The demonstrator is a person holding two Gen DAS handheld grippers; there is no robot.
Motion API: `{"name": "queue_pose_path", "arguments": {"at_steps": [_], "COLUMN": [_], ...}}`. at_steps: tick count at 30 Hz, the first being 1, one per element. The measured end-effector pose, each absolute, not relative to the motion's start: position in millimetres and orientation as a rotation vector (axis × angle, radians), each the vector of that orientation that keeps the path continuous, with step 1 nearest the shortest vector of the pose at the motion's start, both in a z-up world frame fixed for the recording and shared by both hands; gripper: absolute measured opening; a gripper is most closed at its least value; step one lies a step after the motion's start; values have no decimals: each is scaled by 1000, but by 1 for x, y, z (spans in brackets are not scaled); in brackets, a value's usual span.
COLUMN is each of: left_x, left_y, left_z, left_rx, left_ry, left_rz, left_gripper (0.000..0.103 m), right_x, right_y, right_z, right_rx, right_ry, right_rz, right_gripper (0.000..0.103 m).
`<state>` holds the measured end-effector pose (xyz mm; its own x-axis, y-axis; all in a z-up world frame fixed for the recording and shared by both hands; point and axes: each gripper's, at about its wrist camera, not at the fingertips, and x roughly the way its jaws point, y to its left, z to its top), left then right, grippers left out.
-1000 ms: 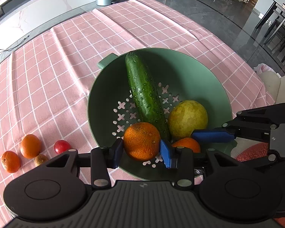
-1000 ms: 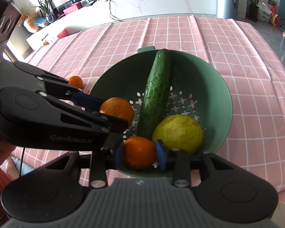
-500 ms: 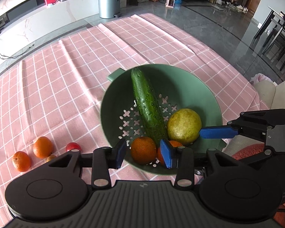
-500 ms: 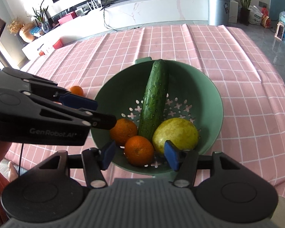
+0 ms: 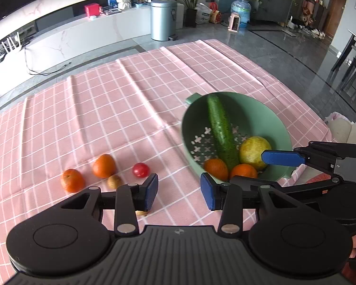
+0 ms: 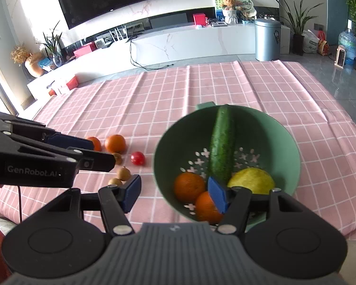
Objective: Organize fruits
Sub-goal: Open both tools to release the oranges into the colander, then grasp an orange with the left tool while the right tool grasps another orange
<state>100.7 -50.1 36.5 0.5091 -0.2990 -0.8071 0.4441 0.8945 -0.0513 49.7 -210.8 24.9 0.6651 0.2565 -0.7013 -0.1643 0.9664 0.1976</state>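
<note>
We look down along two black grippers with blue pads at a table under a pink checked cloth [image 5: 130,99]. A green colander [image 6: 282,142] sits on the cloth, its small handle on the far rim. Inside it lie a cucumber [image 6: 222,147], running from the far rim down to the perforated bottom, a yellow-green fruit [image 6: 251,180] to its right, and two oranges [image 6: 188,186] at the near side, touching each other.

The left gripper [image 5: 179,191] hovers above bare cloth, between the colander and the loose fruit; its jaws stand partly apart and we see nothing between them. The right gripper [image 6: 175,191] hangs over the colander's near left rim; its jaws are opening and hold nothing, though its right pad hides part of the nearer orange. In the left view, one right finger reaches across in front of the yellow-green fruit.

On the cloth left of the colander, well apart from it, lie two more oranges [image 5: 104,165], a small red tomato [image 5: 141,169] and a few small brown fruits [image 6: 124,173]. In the right view, the left gripper's arm covers part of one orange.

Beyond the table we see a grey floor, a long white counter [image 6: 178,45] with a red box and a teddy bear on it, a metal bin [image 5: 163,20], a water bottle, potted plants and a dark screen on the wall
</note>
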Motion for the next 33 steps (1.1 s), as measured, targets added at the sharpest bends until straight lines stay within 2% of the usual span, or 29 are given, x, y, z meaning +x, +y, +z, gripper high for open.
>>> {"name": "queue_pose_path", "arguments": {"at_steps": [17, 27, 33], "left_x": [100, 108, 123], "left_y": [36, 59, 72], "left_z": [18, -3, -18], "left_rx": [69, 24, 3], "left_ry": [909, 887, 889], "left_rz": [-321, -311, -277], "left_gripper": [49, 49, 49], "right_x": [50, 69, 86], "right_y": [-138, -111, -98], "right_z": [18, 2, -10], "right_rx": [50, -34, -64], "right_ry": [765, 708, 696], "right_rz": [343, 384, 389], "right_gripper": [59, 42, 42]}}
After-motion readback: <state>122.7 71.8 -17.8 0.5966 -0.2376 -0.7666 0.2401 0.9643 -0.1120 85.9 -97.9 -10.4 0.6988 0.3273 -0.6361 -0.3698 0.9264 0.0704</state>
